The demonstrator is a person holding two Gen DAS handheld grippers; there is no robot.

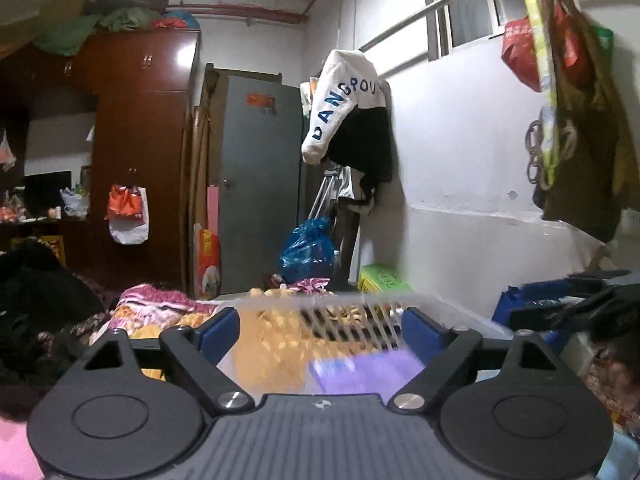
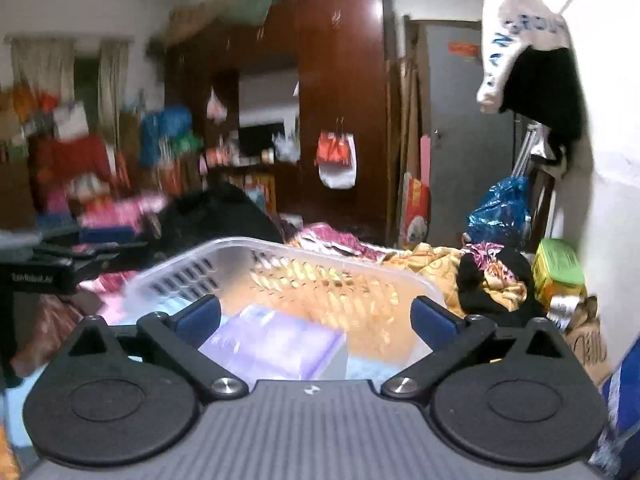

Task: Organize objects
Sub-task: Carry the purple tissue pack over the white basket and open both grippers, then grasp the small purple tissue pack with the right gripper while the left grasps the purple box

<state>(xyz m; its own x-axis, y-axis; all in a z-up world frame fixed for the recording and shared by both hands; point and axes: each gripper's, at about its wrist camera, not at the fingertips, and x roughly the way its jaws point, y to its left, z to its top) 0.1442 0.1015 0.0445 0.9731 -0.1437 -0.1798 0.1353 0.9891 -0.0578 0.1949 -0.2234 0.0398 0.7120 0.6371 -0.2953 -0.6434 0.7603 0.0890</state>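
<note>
Both tongs are spread wide and hold nothing: the left tongs (image 1: 320, 330) and the right tongs (image 2: 316, 316) each frame the same clear slotted basket (image 2: 280, 246), which sits on the bed (image 2: 432, 256) among rumpled orange and pink bedding. Inside the basket, at its near end, lies a purple pack (image 2: 276, 344), seen also from the left view (image 1: 368, 372). The frames are blurred, so the pack's edges are hard to read. I judge the step in hand to be settling or fetching things for the basket. To do it well, steady the basket's near rim with one side, since it appears to tilt on soft bedding, and approach the pack squarely across its short sides.
</note>
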